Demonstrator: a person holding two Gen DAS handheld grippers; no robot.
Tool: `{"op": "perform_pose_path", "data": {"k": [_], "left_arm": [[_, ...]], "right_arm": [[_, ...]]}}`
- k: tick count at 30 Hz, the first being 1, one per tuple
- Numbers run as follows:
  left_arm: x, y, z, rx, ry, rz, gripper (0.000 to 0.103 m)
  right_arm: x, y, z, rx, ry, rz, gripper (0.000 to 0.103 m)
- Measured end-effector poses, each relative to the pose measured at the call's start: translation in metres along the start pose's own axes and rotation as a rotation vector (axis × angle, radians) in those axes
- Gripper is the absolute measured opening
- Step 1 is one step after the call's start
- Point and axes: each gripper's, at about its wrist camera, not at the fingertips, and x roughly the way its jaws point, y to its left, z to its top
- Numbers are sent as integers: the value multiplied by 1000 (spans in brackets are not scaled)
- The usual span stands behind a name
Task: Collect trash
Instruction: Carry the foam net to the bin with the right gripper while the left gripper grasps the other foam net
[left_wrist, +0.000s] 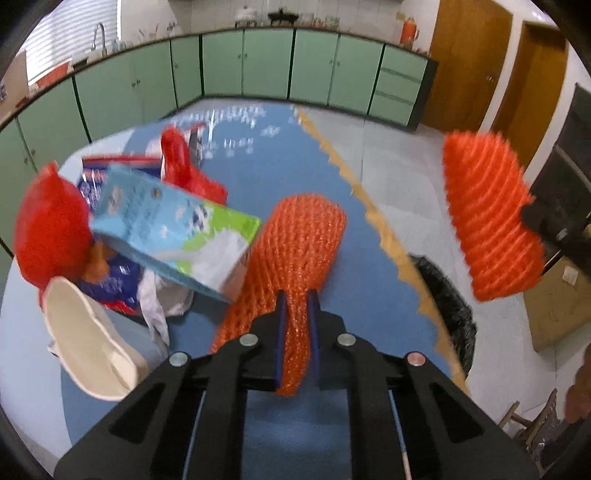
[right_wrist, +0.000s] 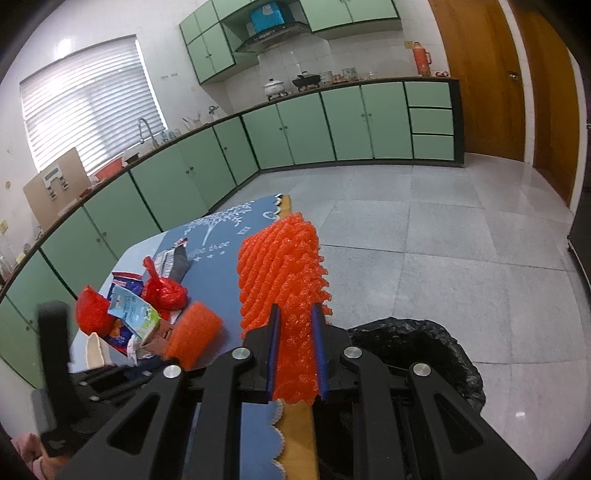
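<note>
While both tongs (left_wrist: 296, 314) (right_wrist: 296, 325) clamp foam nets (left_wrist: 295, 251) (right_wrist: 282, 269), right hangs over bin (right_wrist: 443, 350).

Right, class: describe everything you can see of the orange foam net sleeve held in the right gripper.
The orange foam net sleeve is a soft, ribbed mesh tube, bright orange with a bumpy woven texture. Its lower end is pinched between the blue-padded fingers of the right gripper, and its wider upper part stands upright above them. It is lifted off the blue tablecloth, near the table's edge, with the black bin bag below to the right. In the left wrist view it shows as a blurred orange shape. Only the gripper touches it.
</note>
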Motion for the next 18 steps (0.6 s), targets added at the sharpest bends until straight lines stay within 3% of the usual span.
{"op": "perform_pose_path", "data": {"k": [9, 14, 18], "left_arm": [[-27, -46, 27, 74, -81, -199, 10], [-15, -86, 34, 117, -32, -333, 10], [8, -111, 35, 130, 44, -392, 10]], "right_arm": [[-10, -42, -6, 66, -9, -123, 17], [-11, -68, -16, 103, 11, -189, 17], [-6, -86, -25, 136, 34, -235, 17]]}}
